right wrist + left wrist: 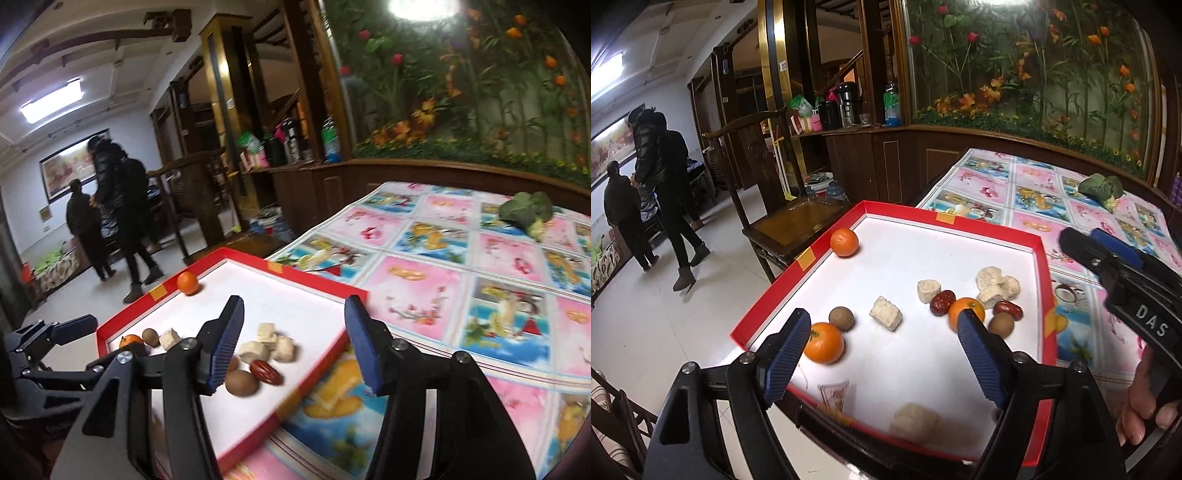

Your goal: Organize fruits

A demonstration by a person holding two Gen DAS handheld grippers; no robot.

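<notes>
Landmark is the red-rimmed tray with its white floor, sitting at the corner of the table with the patterned cloth.

Hard to make out: at the tray's near edge in the left wrist view, a pale block and an orange shape beside a faint printed mark are smeared by blur. One orange in the tray's right cluster is partly covered by the left gripper's right finger. In the right wrist view another fruit is mostly hidden behind that gripper's left finger.

Left to right inside the tray: an orange at the near left with a brown round fruit touching it; a lone orange at the far left wall; a pale block mid-floor; then the cluster of pale blocks, two red dates and a second brown fruit near the right wall.

The left gripper hovers over the tray's near side, fingers spread wide, holding nothing. The right gripper is just right of it, straddling the tray's right rim, also spread and empty; fingers of a hand wrap its handle.
</notes>
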